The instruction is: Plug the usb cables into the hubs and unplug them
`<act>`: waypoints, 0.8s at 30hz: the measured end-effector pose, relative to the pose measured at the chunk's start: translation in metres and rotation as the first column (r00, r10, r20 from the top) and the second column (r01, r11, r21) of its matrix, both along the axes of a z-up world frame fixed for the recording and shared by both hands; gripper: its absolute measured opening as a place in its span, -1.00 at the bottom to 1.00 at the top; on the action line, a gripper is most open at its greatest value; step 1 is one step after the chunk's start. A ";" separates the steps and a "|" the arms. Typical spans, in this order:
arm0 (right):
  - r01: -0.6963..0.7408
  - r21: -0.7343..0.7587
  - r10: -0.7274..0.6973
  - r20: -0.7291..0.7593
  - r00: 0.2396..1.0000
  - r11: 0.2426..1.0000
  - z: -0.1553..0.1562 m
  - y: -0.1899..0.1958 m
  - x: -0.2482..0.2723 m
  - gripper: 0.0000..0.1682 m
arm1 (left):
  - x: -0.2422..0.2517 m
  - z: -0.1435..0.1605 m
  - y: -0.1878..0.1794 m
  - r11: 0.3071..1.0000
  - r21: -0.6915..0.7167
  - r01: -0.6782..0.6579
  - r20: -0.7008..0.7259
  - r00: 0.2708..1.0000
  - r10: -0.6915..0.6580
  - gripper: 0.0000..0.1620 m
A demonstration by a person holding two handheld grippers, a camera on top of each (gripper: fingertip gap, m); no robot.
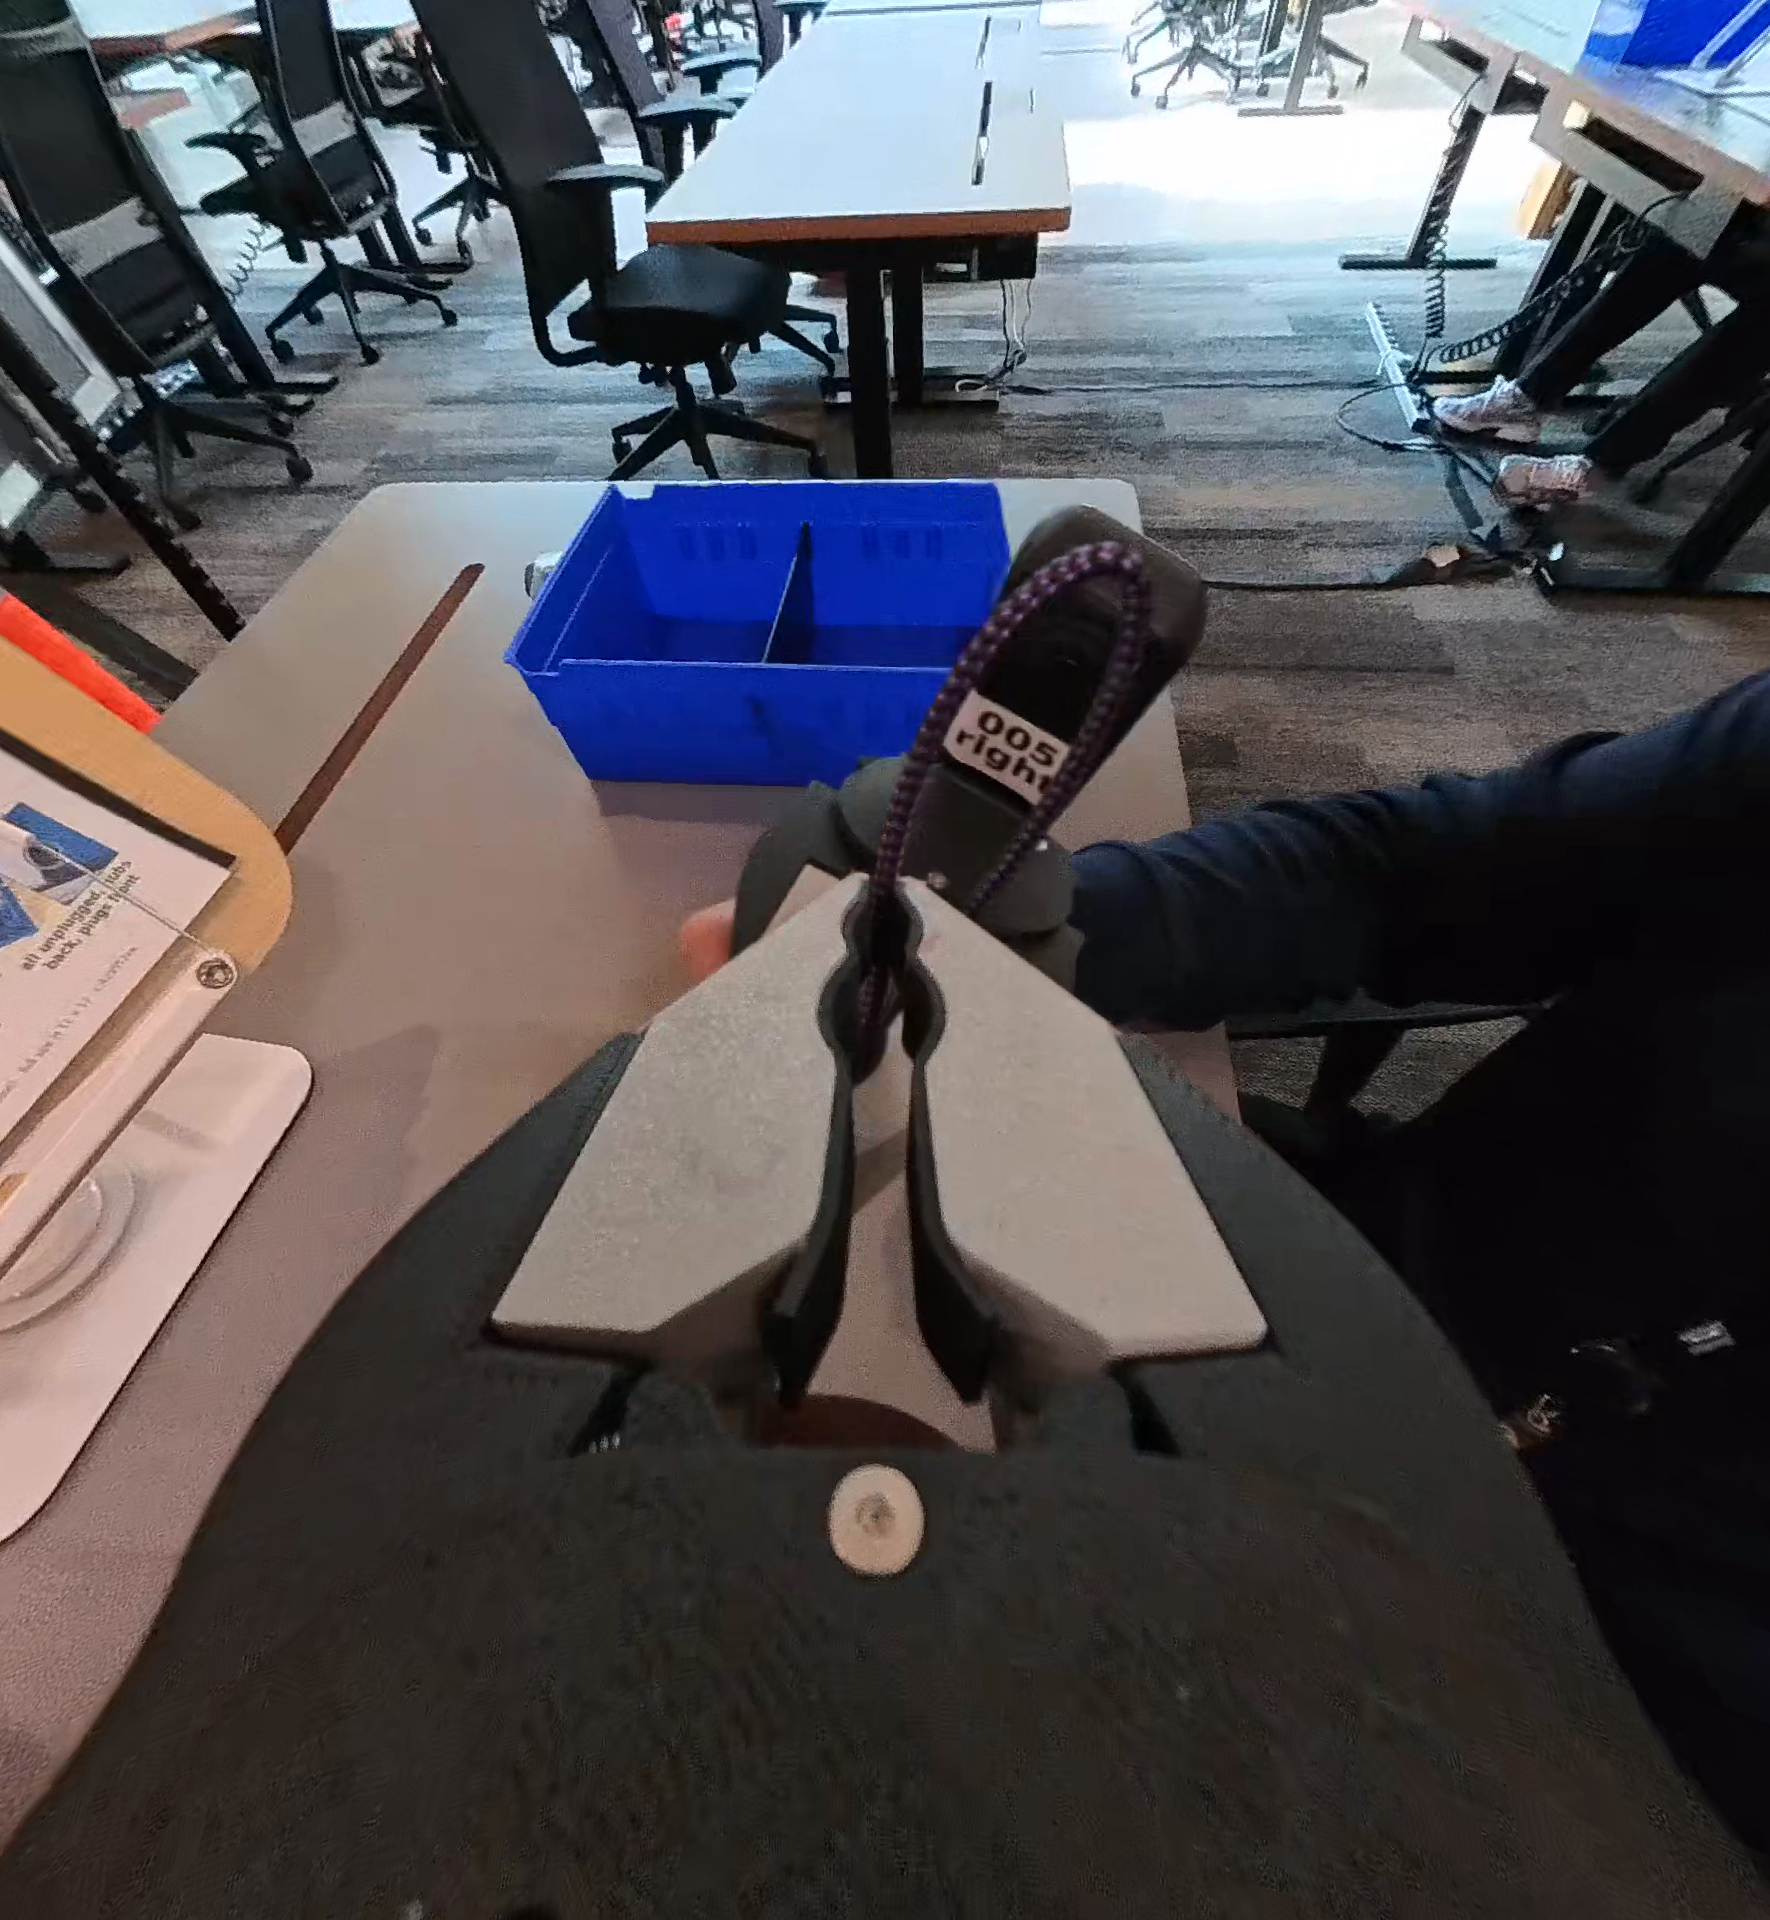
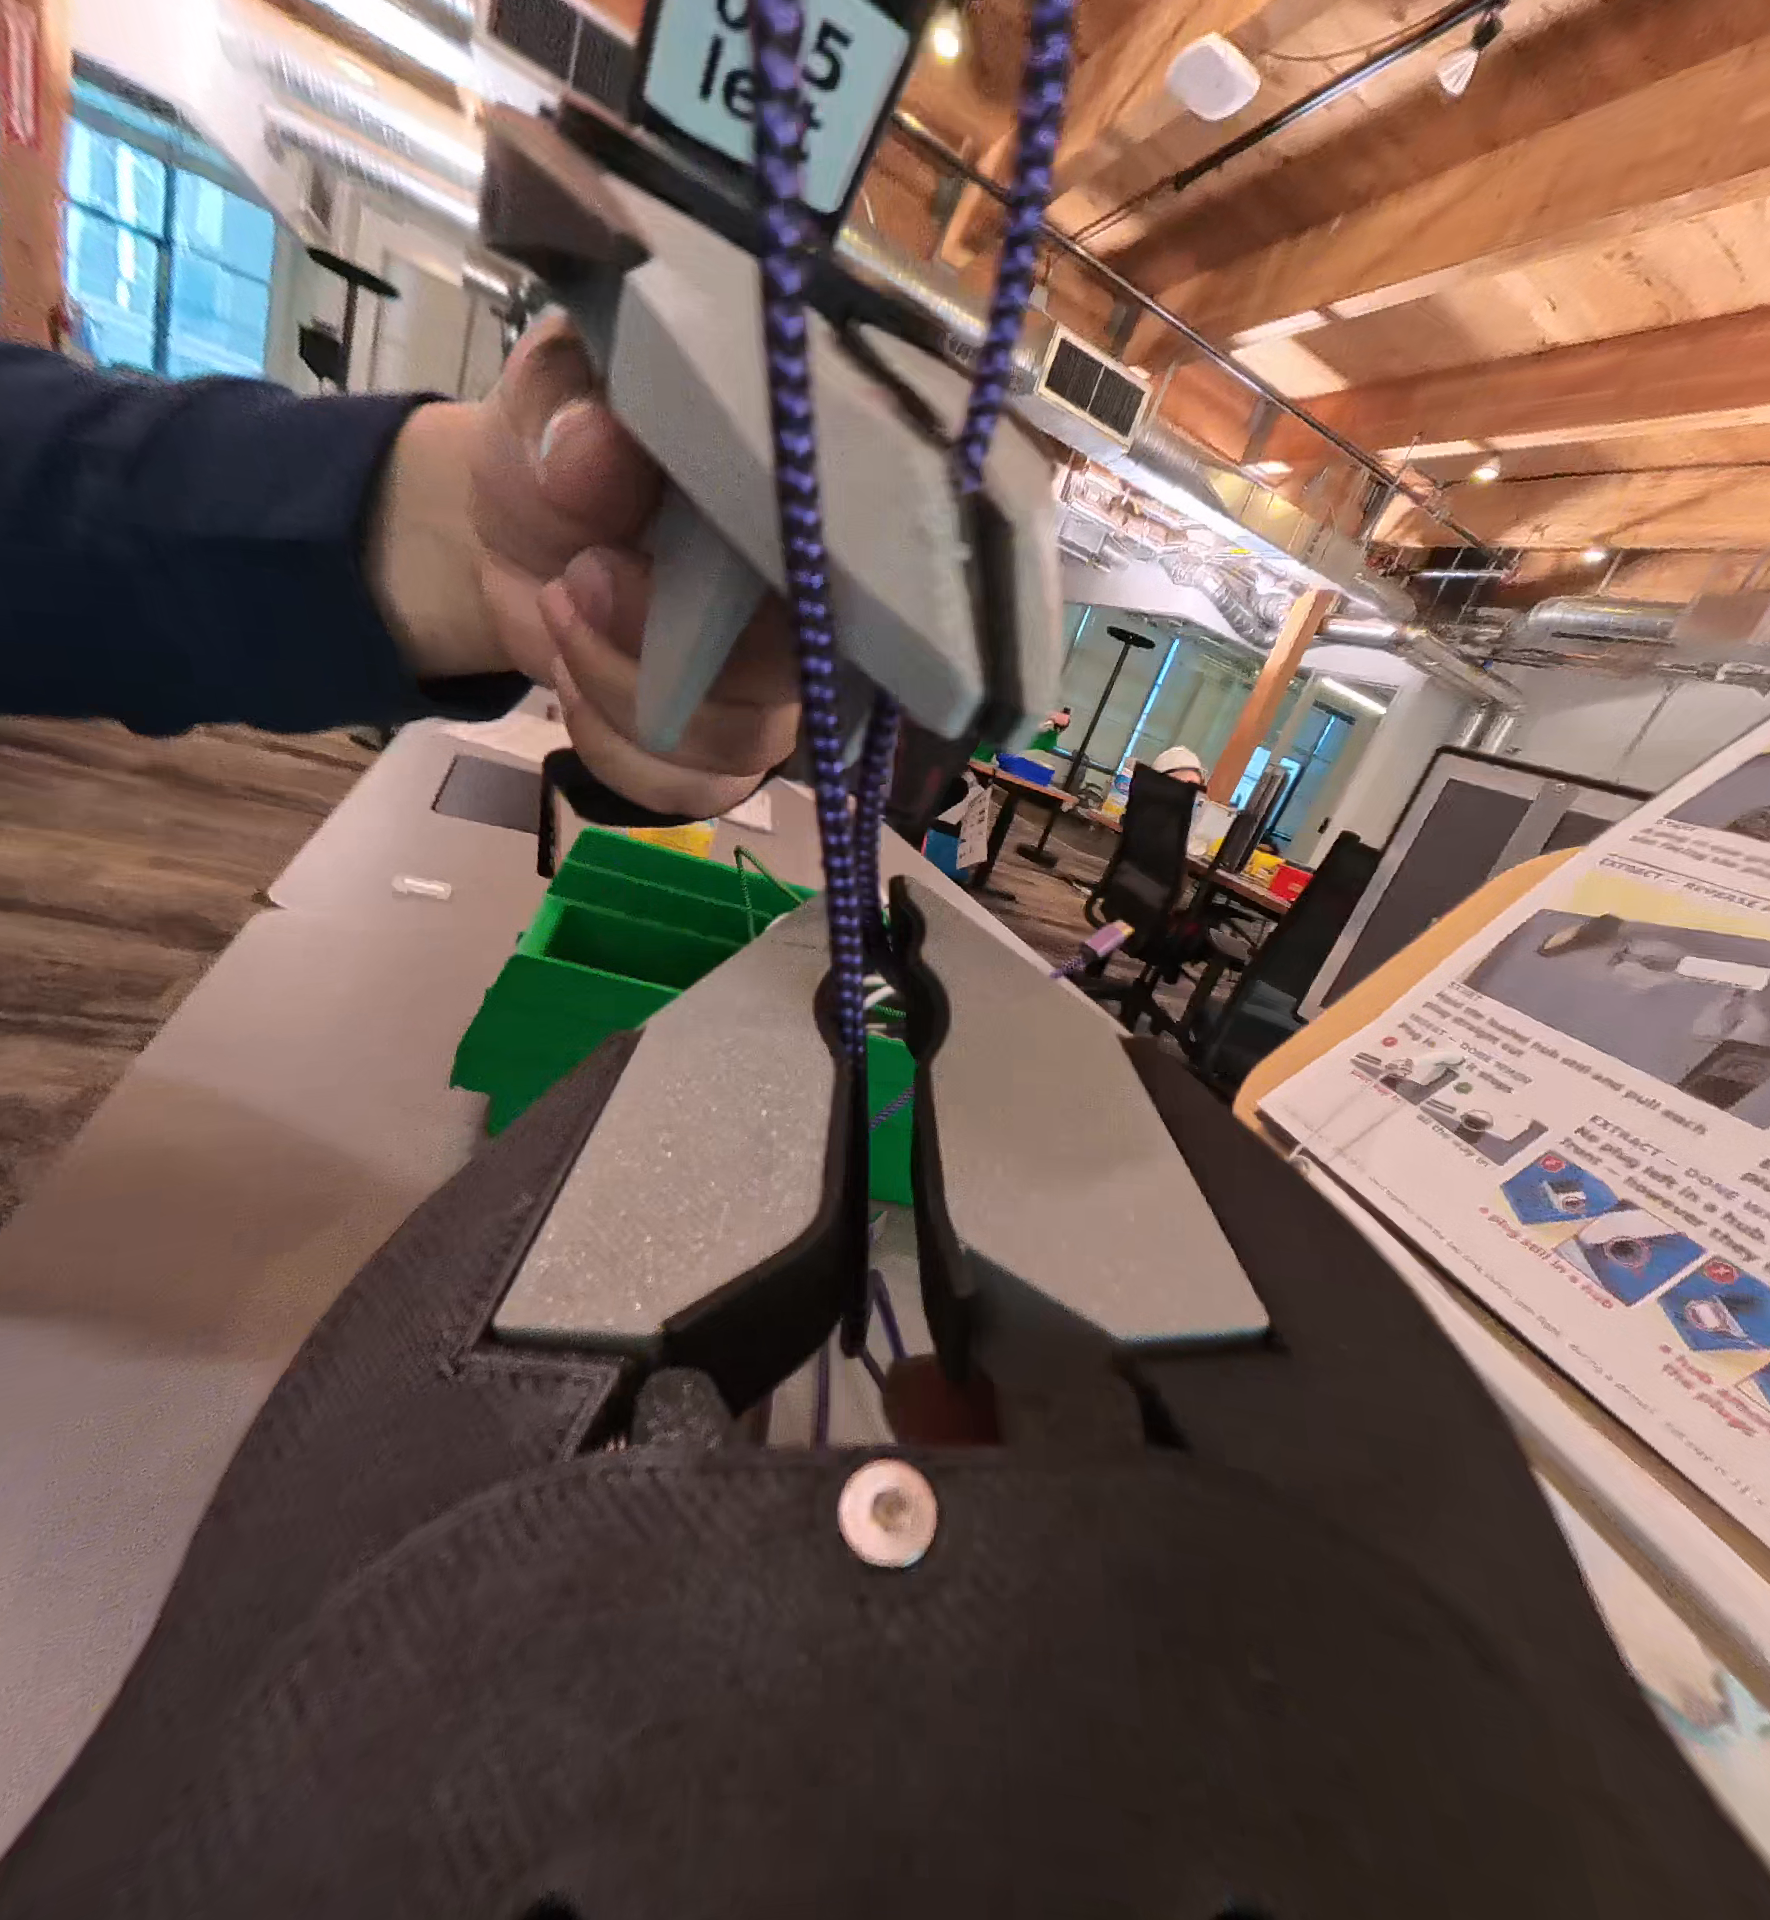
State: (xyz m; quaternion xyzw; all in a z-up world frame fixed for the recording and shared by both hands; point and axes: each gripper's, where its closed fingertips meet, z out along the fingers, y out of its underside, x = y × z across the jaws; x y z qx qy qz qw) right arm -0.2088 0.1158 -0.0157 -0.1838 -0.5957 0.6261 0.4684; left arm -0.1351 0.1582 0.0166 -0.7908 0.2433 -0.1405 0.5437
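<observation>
A purple braided USB cable (image 1: 917, 727) runs between both grippers. In the left wrist view my left gripper (image 1: 879, 940) is shut on the cable, which loops up over the black body of the right gripper (image 1: 1078, 644) just ahead. In the right wrist view my right gripper (image 2: 865, 977) is shut on the same cable (image 2: 803, 520), low over the table. Its strands rise past the grey fingers (image 2: 860, 540) of the left gripper, held above by a hand. No hub or plug shows clearly.
A blue divided bin (image 1: 756, 717) stands on the grey table (image 1: 424, 831) beyond the grippers. A green compartment bin (image 2: 590, 987) sits ahead in the right wrist view. An instruction sheet on a stand (image 1: 39, 935) is at the table's side. Office chairs and desks stand behind. The left gripper's tips are roughly 8 cm from the right gripper's.
</observation>
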 end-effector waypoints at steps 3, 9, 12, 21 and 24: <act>0.013 0.015 -0.013 0.054 0.998 1.000 -0.009 -0.003 -0.005 -1.00 | -0.014 -0.003 -0.004 0.999 0.011 -0.043 -0.035 0.998 0.043 -1.00; 0.096 -0.052 -0.088 0.137 0.987 0.994 -0.010 0.015 -0.014 -1.00 | -0.062 0.010 -0.036 0.968 0.141 -0.209 -0.083 0.972 0.222 -0.56; 0.109 -0.103 -0.092 0.155 0.984 0.989 -0.003 0.022 -0.012 -1.00 | -0.116 0.002 -0.059 0.902 0.203 -0.382 -0.205 0.884 0.420 -0.40; 0.127 -0.099 -0.114 0.123 0.986 0.987 0.027 0.018 -0.011 -1.00 | -0.228 -0.084 -0.096 0.715 0.168 -0.679 -0.699 0.429 0.572 -0.35; 0.166 -0.115 -0.155 0.099 0.983 0.979 0.041 0.029 -0.005 -1.00 | -0.244 -0.096 -0.109 0.675 0.118 -0.729 -0.718 0.406 0.565 -0.35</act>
